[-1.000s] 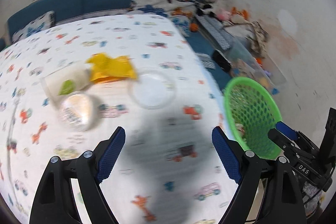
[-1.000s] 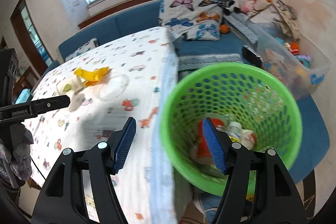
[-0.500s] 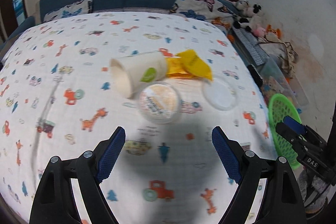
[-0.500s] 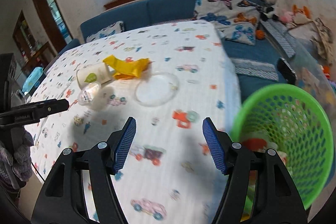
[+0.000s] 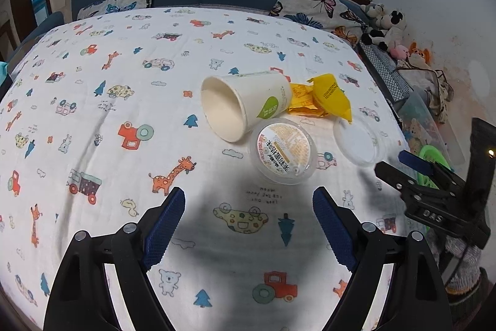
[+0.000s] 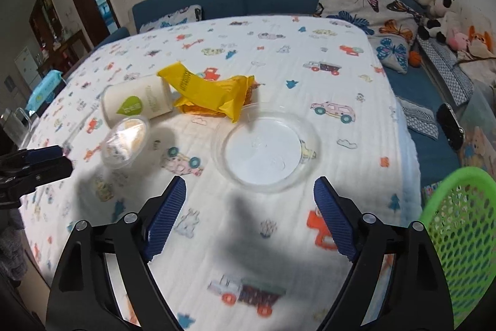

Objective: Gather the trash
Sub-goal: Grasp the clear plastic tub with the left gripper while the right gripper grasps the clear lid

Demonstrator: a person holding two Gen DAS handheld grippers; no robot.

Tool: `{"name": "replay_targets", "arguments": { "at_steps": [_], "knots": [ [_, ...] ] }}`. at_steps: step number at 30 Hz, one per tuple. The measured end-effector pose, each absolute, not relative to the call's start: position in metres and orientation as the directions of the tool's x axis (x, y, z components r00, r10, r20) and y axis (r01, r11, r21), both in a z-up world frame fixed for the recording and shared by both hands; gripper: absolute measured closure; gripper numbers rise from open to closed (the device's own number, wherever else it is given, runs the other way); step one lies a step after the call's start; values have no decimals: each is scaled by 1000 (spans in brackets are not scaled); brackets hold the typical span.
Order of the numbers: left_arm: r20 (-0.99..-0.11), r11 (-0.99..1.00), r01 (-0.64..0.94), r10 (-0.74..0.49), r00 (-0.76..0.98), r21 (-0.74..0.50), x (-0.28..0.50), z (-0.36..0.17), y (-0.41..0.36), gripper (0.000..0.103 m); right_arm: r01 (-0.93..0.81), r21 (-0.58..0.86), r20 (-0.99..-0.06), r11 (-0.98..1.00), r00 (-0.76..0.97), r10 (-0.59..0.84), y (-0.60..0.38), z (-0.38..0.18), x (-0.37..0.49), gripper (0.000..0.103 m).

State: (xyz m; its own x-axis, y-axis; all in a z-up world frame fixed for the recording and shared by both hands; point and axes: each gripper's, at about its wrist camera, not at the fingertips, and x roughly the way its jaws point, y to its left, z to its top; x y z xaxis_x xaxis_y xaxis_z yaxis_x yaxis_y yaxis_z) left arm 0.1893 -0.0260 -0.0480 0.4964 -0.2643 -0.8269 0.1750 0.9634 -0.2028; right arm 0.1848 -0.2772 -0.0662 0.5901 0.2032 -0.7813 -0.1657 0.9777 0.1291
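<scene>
Your right gripper (image 6: 249,217) has swung away from the green basket (image 6: 458,225) and its jaws have just been opening, nothing between them. It now faces the clear lid (image 6: 266,146) on the tablecloth (image 6: 279,51); your left gripper (image 5: 248,222) gapes empty before the sealed cup (image 5: 283,151). Judging by that, the next pickups begin.

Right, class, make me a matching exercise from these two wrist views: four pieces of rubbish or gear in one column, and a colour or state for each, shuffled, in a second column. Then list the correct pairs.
Column 1
1. paper cup
2. wrapper
3. clear lid
4. basket

Column 2
A. green mesh, beyond the table edge
B. lying on its side, mouth open
C. yellow, crumpled behind the cup
D. see-through, flat on the cloth

Pairs: 1-B, 2-C, 3-D, 4-A
</scene>
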Motion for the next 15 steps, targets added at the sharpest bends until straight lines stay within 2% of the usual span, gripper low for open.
{"name": "replay_targets", "arguments": {
  "at_steps": [15],
  "knots": [
    [-846,962,196,-263,464,-191,210,-63,-43,21,-181,124,-807,976,554,205,-276,-90,215,12]
  ]
}}
